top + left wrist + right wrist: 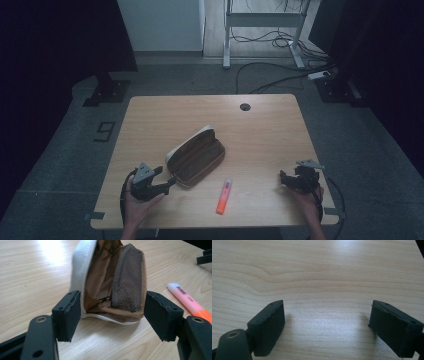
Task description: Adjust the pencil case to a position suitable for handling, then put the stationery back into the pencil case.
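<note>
Lying open mid-table, the brown pencil case (pixel 196 156) has its near end between the spread jaws of the left gripper (pixel 112 315), which grip nothing yet. The right gripper (pixel 327 325), jaws also wide and empty, sits well apart over bare table (pixel 260 125). Closing could crumple the soft case or nudge the marker (pixel 224 196) beside it.

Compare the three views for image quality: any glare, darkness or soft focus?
High view: dim, the surroundings nearly black, table readable. Left gripper view: bright glare patch on the wood at upper left, pencil case sharp, highlighter slightly soft. Right gripper view: soft sheen on the wood, the fingers cast faint shadows.
</note>
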The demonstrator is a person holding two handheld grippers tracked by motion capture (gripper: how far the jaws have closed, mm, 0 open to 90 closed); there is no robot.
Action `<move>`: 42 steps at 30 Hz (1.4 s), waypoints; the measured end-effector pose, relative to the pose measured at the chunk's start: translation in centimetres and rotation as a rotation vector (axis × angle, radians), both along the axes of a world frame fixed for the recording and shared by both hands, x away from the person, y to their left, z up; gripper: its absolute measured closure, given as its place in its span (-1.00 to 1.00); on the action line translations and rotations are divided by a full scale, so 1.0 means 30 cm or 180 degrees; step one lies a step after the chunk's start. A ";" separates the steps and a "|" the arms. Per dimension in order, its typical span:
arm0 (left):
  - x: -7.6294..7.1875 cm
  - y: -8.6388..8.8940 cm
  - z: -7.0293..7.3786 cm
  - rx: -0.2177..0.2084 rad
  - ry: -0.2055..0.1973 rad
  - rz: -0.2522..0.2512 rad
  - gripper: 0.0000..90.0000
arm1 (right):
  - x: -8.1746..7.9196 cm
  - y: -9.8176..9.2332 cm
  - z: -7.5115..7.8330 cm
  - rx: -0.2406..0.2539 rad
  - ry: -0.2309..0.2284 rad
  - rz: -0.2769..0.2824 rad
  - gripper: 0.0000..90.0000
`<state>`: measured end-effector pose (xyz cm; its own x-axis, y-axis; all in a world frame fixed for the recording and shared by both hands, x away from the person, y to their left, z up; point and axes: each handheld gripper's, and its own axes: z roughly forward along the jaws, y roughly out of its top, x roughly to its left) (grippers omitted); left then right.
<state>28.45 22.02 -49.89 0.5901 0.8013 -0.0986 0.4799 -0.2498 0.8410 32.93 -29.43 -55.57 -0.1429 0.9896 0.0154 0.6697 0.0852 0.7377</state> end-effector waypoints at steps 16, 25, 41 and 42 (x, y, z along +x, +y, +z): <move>-0.019 -0.101 0.006 -0.0100 0.0039 -0.0201 -0.28 | 0.000 0.000 0.000 0.0000 0.0000 0.0000 -0.72; -0.028 -0.196 0.003 -0.0014 0.0088 -0.0312 -0.26 | 0.000 0.000 0.000 -0.0001 0.0000 0.0000 -0.72; -0.023 -0.398 -0.040 0.0210 0.0263 -0.0555 -0.26 | 0.000 0.000 0.000 0.0000 0.0000 0.0000 -0.72; -0.021 -0.407 -0.042 0.0202 0.0273 -0.0554 -0.26 | 0.000 0.000 0.000 0.0000 0.0000 0.0000 -0.72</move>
<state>27.80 9.80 -51.16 0.7118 0.6942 -0.1070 0.4939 -0.3864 0.7789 32.93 -29.44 -55.57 -0.1430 0.9896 0.0153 0.6696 0.0854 0.7378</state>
